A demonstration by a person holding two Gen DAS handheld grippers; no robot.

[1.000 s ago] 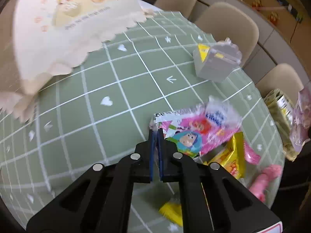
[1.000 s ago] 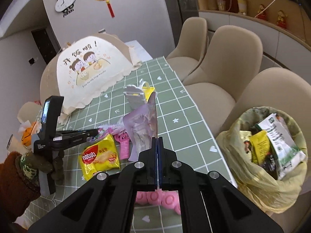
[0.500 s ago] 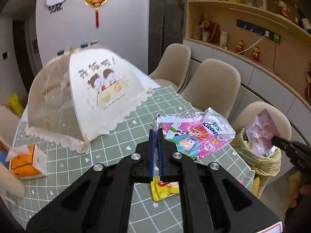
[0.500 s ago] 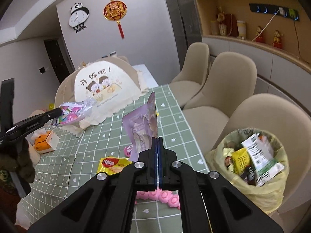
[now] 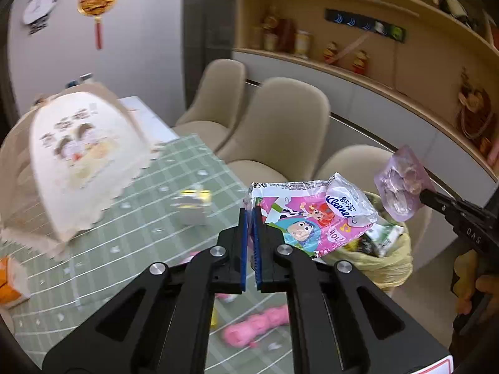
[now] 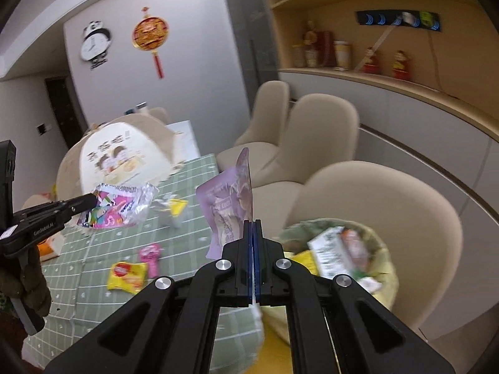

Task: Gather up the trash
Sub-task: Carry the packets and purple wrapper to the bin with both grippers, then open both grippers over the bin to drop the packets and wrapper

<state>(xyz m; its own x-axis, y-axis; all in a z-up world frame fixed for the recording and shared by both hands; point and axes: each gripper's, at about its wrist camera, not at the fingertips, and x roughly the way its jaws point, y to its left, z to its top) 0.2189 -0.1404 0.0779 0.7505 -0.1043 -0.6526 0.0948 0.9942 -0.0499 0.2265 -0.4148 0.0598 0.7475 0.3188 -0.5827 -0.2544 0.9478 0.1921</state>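
Note:
My left gripper (image 5: 250,215) is shut on the edge of a pink cartoon tissue wrapper (image 5: 312,215), which hangs in the air above the table's right edge. In the right wrist view the same wrapper (image 6: 121,205) shows at the left, pinched by that gripper. My right gripper (image 6: 253,227) is shut on a pale purple snack pouch (image 6: 229,205), held upright; the pouch (image 5: 400,184) also appears at the right of the left wrist view. A yellow trash bag (image 6: 385,268) full of wrappers sits on a beige chair, just right of the purple pouch.
On the green checked tablecloth (image 6: 103,283) lie a yellow snack packet (image 6: 126,275), a pink wrapper (image 6: 149,254), a pink ridged toy (image 5: 255,324) and a small grey-yellow carton (image 6: 173,208). A mesh food cover (image 5: 78,155) stands at the back left. Beige chairs (image 5: 280,124) line the right side.
Both grippers have risen from the table and swung right toward the trash bag, each carrying its wrapper. The bag has come closer in both views.

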